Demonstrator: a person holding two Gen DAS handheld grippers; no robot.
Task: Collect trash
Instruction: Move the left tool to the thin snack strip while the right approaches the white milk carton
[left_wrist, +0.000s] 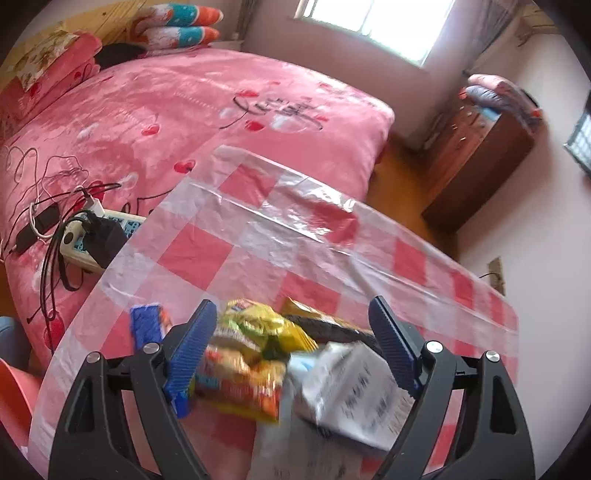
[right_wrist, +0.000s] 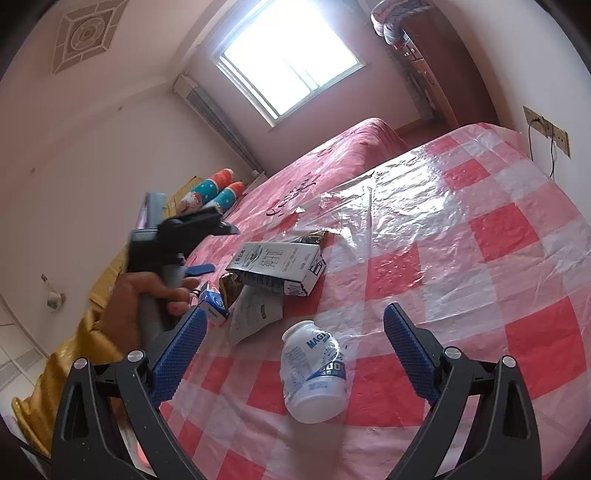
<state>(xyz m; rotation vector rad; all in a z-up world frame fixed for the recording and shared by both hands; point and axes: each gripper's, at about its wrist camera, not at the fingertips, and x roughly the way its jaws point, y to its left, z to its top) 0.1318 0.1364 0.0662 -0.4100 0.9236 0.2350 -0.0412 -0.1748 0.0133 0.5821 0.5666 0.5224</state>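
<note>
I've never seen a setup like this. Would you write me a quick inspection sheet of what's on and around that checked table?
Surface: checked plastic tablecloth, red and white, wrinkled.
Job's things: white bottle lying on its side; grey carton; yellow snack wrapper; small blue box; flat paper packet.
Clutter: nothing seen beyond the trash.
Grippers: left gripper open above the wrapper pile; right gripper open, the bottle in front of it.
Cables: power strip with plugs and cords on the bed; cord from wall socket.
Surroundings: pink bed, window, wooden cabinet.
</note>
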